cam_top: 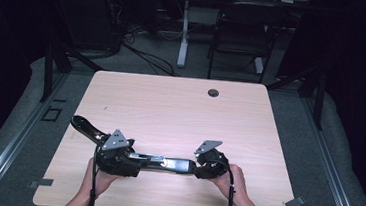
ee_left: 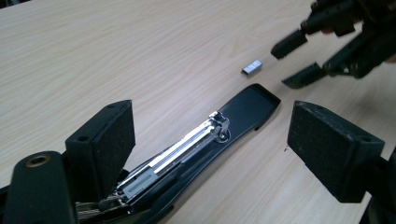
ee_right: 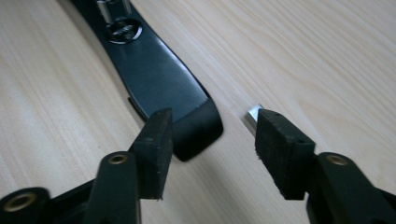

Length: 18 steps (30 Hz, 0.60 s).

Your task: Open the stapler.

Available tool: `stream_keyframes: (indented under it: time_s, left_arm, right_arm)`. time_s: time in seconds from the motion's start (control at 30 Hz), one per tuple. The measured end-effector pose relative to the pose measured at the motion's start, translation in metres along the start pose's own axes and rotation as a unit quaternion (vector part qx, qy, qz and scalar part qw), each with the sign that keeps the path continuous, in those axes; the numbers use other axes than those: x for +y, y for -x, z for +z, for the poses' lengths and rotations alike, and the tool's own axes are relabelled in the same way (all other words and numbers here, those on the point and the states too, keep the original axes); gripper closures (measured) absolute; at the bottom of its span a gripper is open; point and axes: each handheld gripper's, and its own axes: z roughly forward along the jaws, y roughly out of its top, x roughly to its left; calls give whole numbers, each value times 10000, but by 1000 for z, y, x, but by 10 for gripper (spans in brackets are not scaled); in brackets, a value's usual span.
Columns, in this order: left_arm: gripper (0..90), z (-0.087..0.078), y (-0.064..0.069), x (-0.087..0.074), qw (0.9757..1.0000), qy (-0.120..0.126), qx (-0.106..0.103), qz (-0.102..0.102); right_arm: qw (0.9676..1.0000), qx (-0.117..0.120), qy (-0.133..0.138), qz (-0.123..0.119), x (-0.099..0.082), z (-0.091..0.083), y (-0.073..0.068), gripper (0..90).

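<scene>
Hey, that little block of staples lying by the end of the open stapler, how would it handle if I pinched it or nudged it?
The staple block is short, flat-sided metal, so it would probably slide across the smooth wooden table rather than roll. It looks light and shiny, so thick pads may slip off. Being thin joined wires, it might snap apart under a hard pinch.

Hidden, cropped and too small to tell

In the high view the left gripper (cam_top: 133, 160) covers the stapler (cam_top: 165, 163) at its hinge, and the small block of staples (ee_left: 252, 66) can't be made out there. In the left gripper view the stapler's hinge end runs off the bottom edge behind one jaw; in the right gripper view its far end is cut by the top edge, and a jaw of the right gripper (ee_right: 212, 140) hides most of the staples (a bright corner shows).
</scene>
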Motion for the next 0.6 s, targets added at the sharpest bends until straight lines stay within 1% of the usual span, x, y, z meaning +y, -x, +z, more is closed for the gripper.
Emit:
stream_keyframes:
  time_s: [0.03,0.07,0.13,0.17,0.2,0.23,0.27,0.3,0.37,0.4,0.47,0.53,0.57,0.6]
  left_arm:
    - [150,0,1,-1,10000,-3,-17,5]
    - [146,1,1,-1,10000,-3,-90,-1]
    - [136,1,0,-3,9998,-28,-213,-10]
    - [124,1,0,-4,9997,-49,-237,-20]
    - [117,0,0,-4,9996,-58,-263,-4]
    - [115,-1,0,-5,9996,-86,-286,8]
    - [109,-1,1,-5,9996,-100,-251,12]
    - [100,-1,1,-6,9997,-70,-243,13]
    - [83,-2,1,-7,9996,-130,-263,6]
    - [73,-3,0,-7,9996,-148,-249,13]
    - [57,-3,0,-8,9996,-157,-239,3]
    - [37,-3,0,-8,9994,-215,-268,18]
    - [30,-3,1,-9,9994,-229,-268,19]
    - [19,-3,1,-9,9994,-237,-252,35]
  right_arm:
    - [10000,0,-63,75,1,-2,3,441]
    - [9998,41,-97,181,2,-4,7,435]
    - [9995,81,-88,304,3,-9,13,409]
    - [9992,170,-45,365,2,-12,17,364]
    - [9985,317,-35,450,2,-14,21,324]
    - [9979,335,3,562,2,-17,25,278]
    - [9971,379,61,664,1,-19,28,247]
    - [9965,364,77,747,0,-21,32,212]
    - [9957,278,67,883,-2,-24,38,119]
    - [9949,251,86,973,-3,-25,42,100]
    - [9932,196,129,1143,-6,-26,48,85]
    - [9928,146,64,1190,-7,-26,53,75]
    - [9921,140,88,1242,-8,-26,54,72]
    - [9919,151,47,1259,-8,-25,55,70]
